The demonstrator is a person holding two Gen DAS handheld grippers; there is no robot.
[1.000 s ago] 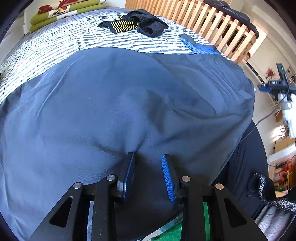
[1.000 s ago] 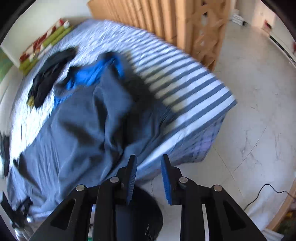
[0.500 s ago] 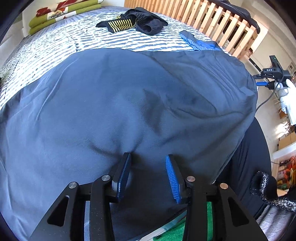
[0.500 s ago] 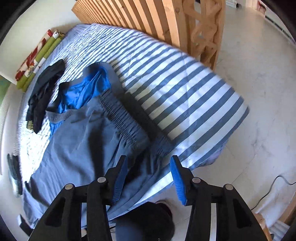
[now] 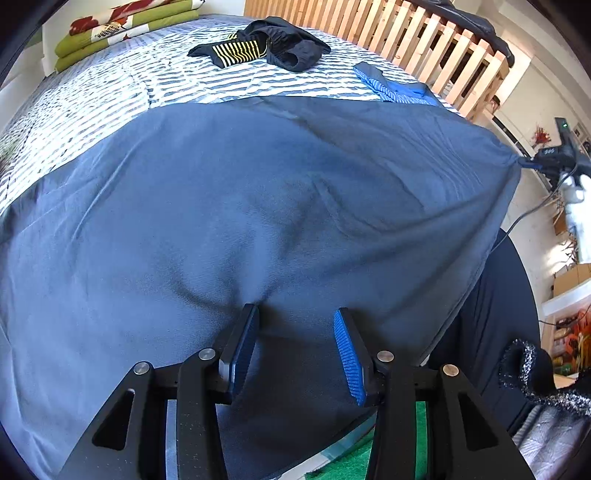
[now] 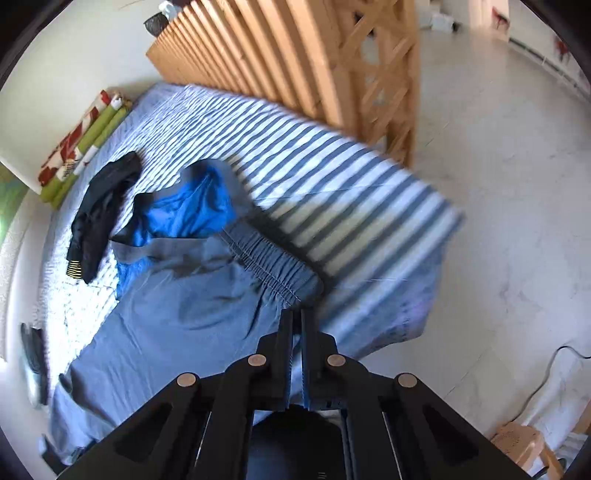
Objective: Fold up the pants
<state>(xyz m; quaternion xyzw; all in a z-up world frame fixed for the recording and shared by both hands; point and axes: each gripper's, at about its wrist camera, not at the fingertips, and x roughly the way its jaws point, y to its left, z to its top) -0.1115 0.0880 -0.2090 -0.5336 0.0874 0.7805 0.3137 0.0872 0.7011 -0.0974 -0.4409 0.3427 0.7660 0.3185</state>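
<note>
Grey-blue pants [image 5: 258,206] lie spread across the striped bed and fill most of the left wrist view. My left gripper [image 5: 297,326] stands open low over the cloth near its front edge, with fabric under and between the fingers. In the right wrist view the elastic waistband [image 6: 271,264] runs diagonally, and a bright blue inner layer [image 6: 184,214] shows beyond it. My right gripper [image 6: 297,314] is shut on the near corner of the waistband. The left wrist view shows that gripper [image 5: 546,155] at the far right, pulling the pants' corner to a point.
A black garment with yellow stripes [image 5: 258,48] lies further back on the striped bed cover [image 6: 332,173]. Folded green and red bedding [image 5: 122,29] sits at the head. A wooden slatted frame [image 6: 295,62] borders the bed. Pale floor [image 6: 498,184] with a cable [image 6: 554,365] lies right.
My right gripper has gone from open above the waistband to shut on its near corner, which is now drawn taut. My left gripper's fingers have spread a little wider.
</note>
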